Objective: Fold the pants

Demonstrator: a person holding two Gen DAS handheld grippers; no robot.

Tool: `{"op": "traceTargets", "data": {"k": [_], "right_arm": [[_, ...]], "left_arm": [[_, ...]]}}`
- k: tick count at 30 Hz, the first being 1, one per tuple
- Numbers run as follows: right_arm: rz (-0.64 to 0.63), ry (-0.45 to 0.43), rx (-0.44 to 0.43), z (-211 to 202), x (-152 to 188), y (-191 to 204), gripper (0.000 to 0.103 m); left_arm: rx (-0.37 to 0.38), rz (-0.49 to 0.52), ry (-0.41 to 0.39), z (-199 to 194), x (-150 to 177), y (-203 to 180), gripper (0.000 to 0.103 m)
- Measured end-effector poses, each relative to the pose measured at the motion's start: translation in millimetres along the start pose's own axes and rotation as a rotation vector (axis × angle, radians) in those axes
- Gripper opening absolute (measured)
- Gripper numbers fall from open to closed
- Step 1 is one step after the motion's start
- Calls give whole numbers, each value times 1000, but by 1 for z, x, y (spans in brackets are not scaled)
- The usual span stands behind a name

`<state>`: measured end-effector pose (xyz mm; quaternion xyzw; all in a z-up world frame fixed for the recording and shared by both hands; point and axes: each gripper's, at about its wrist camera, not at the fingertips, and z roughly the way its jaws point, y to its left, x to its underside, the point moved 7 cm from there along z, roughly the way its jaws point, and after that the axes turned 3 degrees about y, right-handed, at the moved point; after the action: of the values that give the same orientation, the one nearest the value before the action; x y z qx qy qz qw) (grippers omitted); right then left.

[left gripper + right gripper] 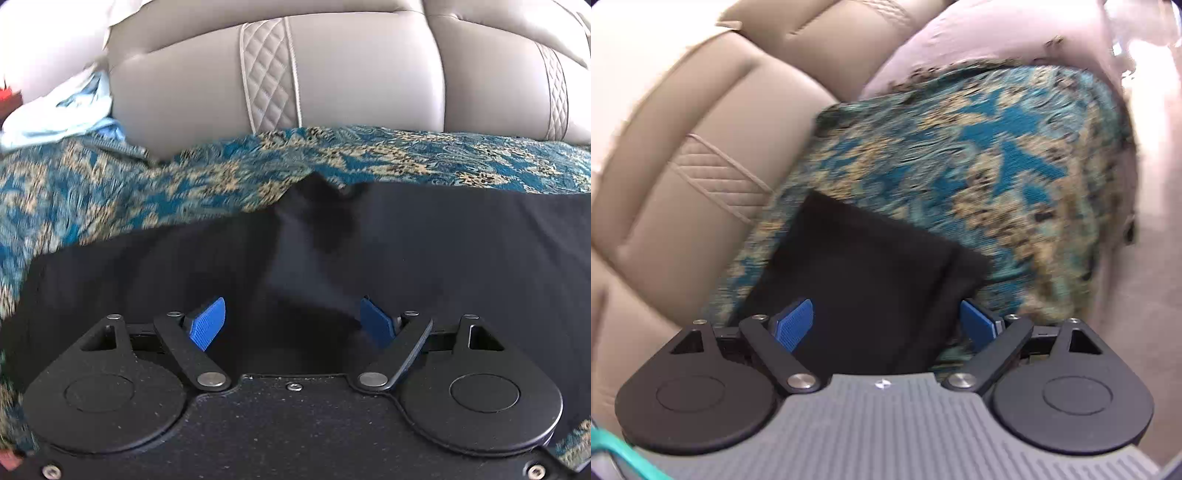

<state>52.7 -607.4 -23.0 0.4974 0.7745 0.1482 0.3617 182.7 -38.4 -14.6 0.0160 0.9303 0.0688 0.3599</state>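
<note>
Black pants (406, 258) lie flat on patterned sofa cover (110, 192); left gripper (295, 325) and right gripper (886, 325) jaws released, empty; further folds likely remain

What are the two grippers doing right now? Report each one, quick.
Left gripper: open, holding nothing, over the black pants.
Right gripper: open, holding nothing, over a corner of the pants.

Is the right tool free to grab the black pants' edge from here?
Probably yes: the right tool stands open just above the black pants on the patterned cover, with nothing lying between them.
</note>
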Motion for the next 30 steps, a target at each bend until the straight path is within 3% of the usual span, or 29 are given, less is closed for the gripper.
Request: {"op": "traceTargets", "data": {"k": [6, 10, 16, 17, 18, 19, 23, 26, 30], "right_arm": [[37, -39, -60, 9, 1, 6, 90], [-42, -92, -42, 17, -3, 13, 87], [-264, -157, 124, 26, 2, 29, 53], [-282, -165, 141, 28, 1, 30, 40], [-284, -172, 157, 28, -1, 29, 20], [-270, -175, 169, 29, -3, 28, 9], [-157, -171, 158, 27, -9, 28, 7], [-213, -192, 155, 25, -7, 57, 7], [-335, -205, 47, 22, 17, 124, 7]], "left_arm": [[-22, -53, -14, -12, 16, 25, 87], [-40, -83, 7, -11, 23, 39, 87], [-78, -124, 41, -5, 32, 61, 88], [-78, -135, 45, -4, 34, 63, 90], [-71, -152, 49, -3, 35, 67, 91], [-62, -174, 58, -2, 36, 70, 92], [-31, -280, 105, 7, 40, 81, 103], [-29, -277, 106, 9, 41, 84, 103], [-26, -280, 115, 8, 42, 83, 103]]}}
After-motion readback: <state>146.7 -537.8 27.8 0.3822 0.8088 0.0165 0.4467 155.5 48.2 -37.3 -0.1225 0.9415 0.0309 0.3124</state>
